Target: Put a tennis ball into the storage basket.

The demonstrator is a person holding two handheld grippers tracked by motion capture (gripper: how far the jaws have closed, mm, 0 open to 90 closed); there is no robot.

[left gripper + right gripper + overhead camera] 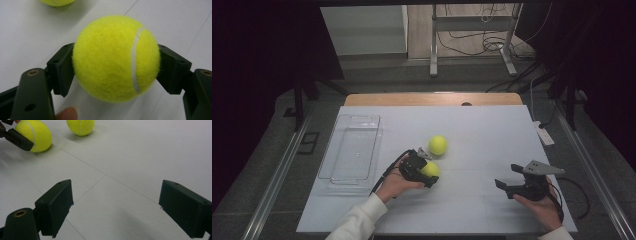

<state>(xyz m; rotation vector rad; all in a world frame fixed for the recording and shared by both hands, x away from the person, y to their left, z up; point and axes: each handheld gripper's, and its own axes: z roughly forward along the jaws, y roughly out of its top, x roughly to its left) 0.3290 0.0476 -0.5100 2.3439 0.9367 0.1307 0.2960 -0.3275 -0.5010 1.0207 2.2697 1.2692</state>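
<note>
The tennis ball (116,58) is the thing nearest to the camera in the left gripper view, and it sits between the two black fingers (61,71) of the left gripper (426,172). Both pads press on its sides, so the fingers are closed on the ball. A white seam runs down the right part of the ball. A fingertip of the person shows at the bottom edge of this view.

From the high view, the held ball (430,169) is low over the white surface (492,135), a little left of the middle; I cannot tell if it touches the surface. A second tennis ball (438,145) lies on the surface just beyond it, near but apart.

The right gripper (508,186) is well apart at the right side, held in the person's right hand (542,202). Its fingers (56,205) stand wide open with only bare surface between them.

A clear plastic tray (354,150) lies on the left part of the surface, away from both balls.
</note>
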